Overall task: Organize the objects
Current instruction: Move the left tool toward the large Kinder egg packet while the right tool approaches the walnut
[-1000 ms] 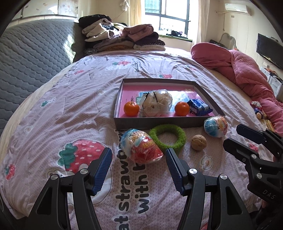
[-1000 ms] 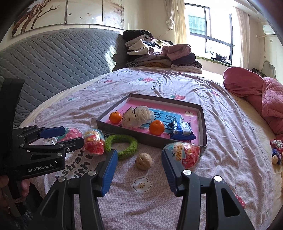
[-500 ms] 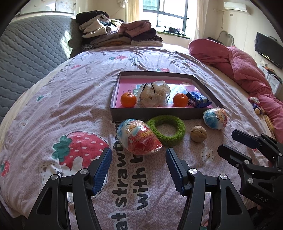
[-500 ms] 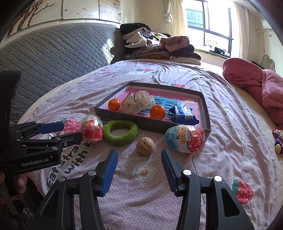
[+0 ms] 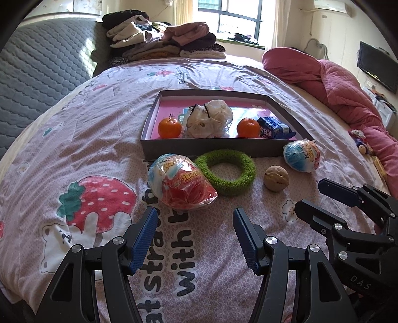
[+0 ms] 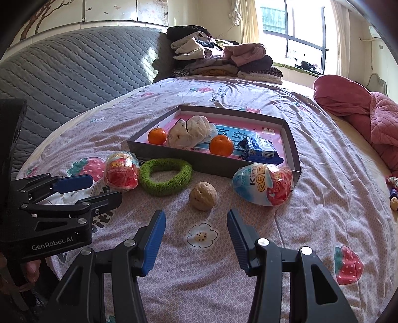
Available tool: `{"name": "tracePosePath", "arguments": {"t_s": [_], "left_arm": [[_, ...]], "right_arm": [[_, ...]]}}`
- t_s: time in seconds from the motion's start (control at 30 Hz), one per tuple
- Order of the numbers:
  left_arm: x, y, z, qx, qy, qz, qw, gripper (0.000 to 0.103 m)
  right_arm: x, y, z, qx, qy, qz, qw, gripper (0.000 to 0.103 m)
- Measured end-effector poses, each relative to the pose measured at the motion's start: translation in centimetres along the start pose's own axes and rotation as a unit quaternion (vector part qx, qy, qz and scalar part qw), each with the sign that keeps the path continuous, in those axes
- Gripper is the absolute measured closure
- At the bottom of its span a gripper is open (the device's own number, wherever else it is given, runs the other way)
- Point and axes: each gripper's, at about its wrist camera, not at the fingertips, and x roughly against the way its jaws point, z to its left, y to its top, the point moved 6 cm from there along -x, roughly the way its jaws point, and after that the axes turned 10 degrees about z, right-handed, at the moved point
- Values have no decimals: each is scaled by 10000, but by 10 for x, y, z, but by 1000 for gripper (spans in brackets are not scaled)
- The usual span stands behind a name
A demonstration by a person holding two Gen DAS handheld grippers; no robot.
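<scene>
two wrapped eggs [image 5: 180,182], one walnut [image 5: 276,178], two oranges [image 5: 169,127]; both tongs [image 5: 195,231] gape empty

A bed [image 5: 74,129] with a strawberry-print sheet fills the room (a grey quilted headboard [image 6: 74,74] behind it). Folded clothes [image 5: 164,42] sit beneath a sunlit window [image 5: 238,17]; a pink quilt [image 5: 335,82] lies bunched.

"GenRobot.AI" in white on the left gripper [image 6: 88,192] body; "DAS" on the right gripper [image 5: 323,196] body; "with" and partial "stra" in dark letters on the bedsheet [image 5: 74,129]; "Kin" on the blue egg wrapper [image 6: 262,185].
</scene>
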Motion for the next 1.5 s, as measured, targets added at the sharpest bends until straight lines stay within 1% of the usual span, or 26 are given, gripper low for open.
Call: {"name": "tracePosePath", "arguments": {"t_s": [0.37, 0.67, 0.8, 1.03, 1.13, 1.23, 1.37, 1.5], "left_arm": [[-18, 8, 2, 15, 318, -110, 9994, 38], [-24, 16, 17, 274, 268, -154, 9991, 38], [-23, 16, 23, 342, 256, -175, 9989, 38], [-29, 19, 32, 445, 318, -151, 9984, 38], [-29, 19, 35, 461, 399, -189, 9980, 38], [-29, 21, 37, 487, 404, -203, 9978, 38], [-25, 21, 40, 508, 314, -279, 9978, 38], [-26, 24, 47, 632, 239, -241, 9974, 38]], "right_arm": [[-15, -2, 3, 60, -7, 89, 9999, 52], [-30, 4, -1, 60, -131, 145, 9998, 52], [-36, 6, -3, 40, -112, 193, 9997, 52], [-41, 10, -3, 54, -114, 174, 9998, 52], [-44, 12, -3, 27, -68, 171, 9998, 52], [-47, 14, -4, -20, -30, 167, 9999, 52], [-50, 16, -7, -126, 25, 174, 9998, 52], [-52, 18, -9, -182, 85, 192, 9996, 52]]}}
